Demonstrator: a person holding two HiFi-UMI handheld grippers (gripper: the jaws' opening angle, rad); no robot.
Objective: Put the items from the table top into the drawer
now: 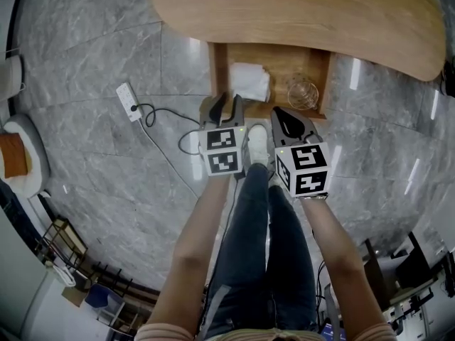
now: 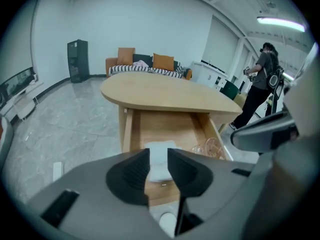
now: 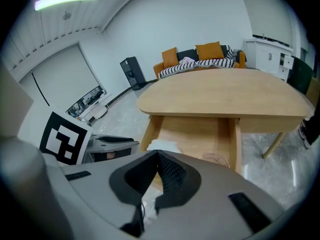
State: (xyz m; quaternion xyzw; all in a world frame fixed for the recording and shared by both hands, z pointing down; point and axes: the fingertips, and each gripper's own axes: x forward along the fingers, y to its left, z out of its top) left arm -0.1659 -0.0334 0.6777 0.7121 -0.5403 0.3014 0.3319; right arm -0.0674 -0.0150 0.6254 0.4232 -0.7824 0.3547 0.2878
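Wooden drawer (image 1: pixel 219 69) is pulled right out from under the table top (image 1: pixel 298 13), so its long axis is pointed straight back at the legs of whoever's holding the rig, open side up. Two things are parked inside. A white folded cloth (image 1: pixel 250 82) is laid flat on the left side; it's roughly square, so no real long axis can be called. A clear glass piece (image 1: pixel 303 92) is sat in the right front corner. Whether that glass is upright or tipped can't really be told, since it's mostly see-through swirls.

Left gripper (image 1: pixel 226 106) is held over the drawer's front left, jaws spread wide with nothing pinched. The cloth is only glimpsed through the gap, down in the drawer. Right gripper (image 1: pixel 284 118) is held just beside it over the front edge, jaws closed tip to tip with nothing caught between.

Around it all, a white power strip (image 1: pixel 128 99) with its black cable (image 1: pixel 147 112) is laid on the grey marble floor (image 1: pixel 85 41), left of the drawer and well apart from it. A white shoe (image 1: pixel 257 144) is seen between the grippers. Further back a sofa (image 2: pixel 145 69) with orange cushions is set against the wall, and a person (image 2: pixel 260 84) is seen standing off to the side. The drawer's front is mostly covered by the grippers, and its back end is cut off under the table top.
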